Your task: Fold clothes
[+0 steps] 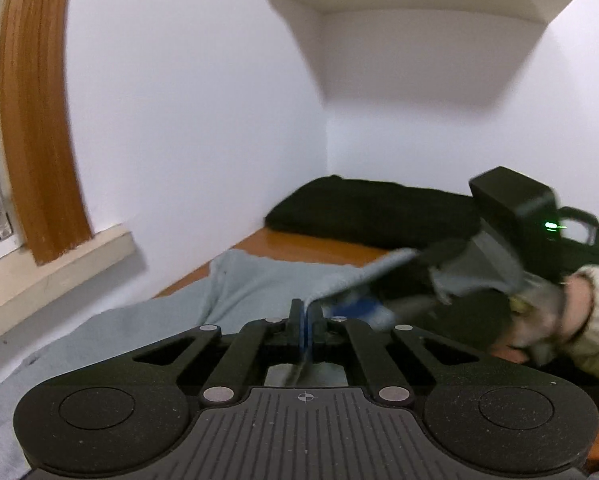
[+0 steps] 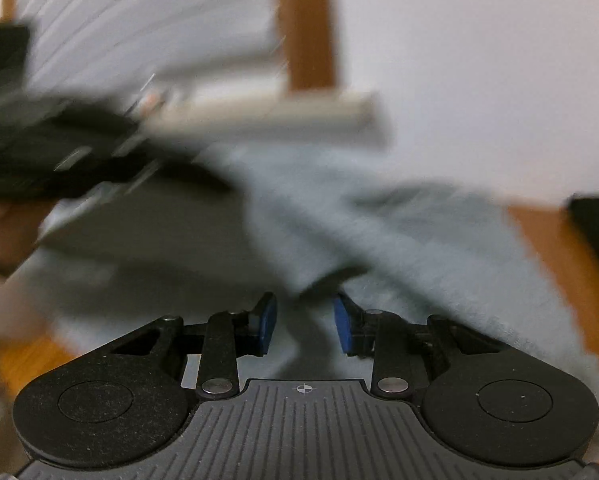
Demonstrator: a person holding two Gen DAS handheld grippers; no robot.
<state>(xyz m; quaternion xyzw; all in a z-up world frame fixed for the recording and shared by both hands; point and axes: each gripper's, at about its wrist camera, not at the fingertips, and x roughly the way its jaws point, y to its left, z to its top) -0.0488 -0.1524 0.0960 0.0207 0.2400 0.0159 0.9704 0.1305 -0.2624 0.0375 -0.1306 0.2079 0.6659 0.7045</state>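
Your left gripper (image 1: 306,320) is clamped on an edge of the pale blue-grey garment (image 1: 259,280), the cloth pinched between its blue pads and rising from there toward your right gripper (image 1: 359,308). In the right wrist view that gripper's pads (image 2: 268,322) stand apart with a blurred fold of cloth running into the gap, and you cannot tell whether they press on it. The rest of the garment lies spread over the wooden table (image 1: 311,246), near a black cloth (image 1: 371,212) in the corner.
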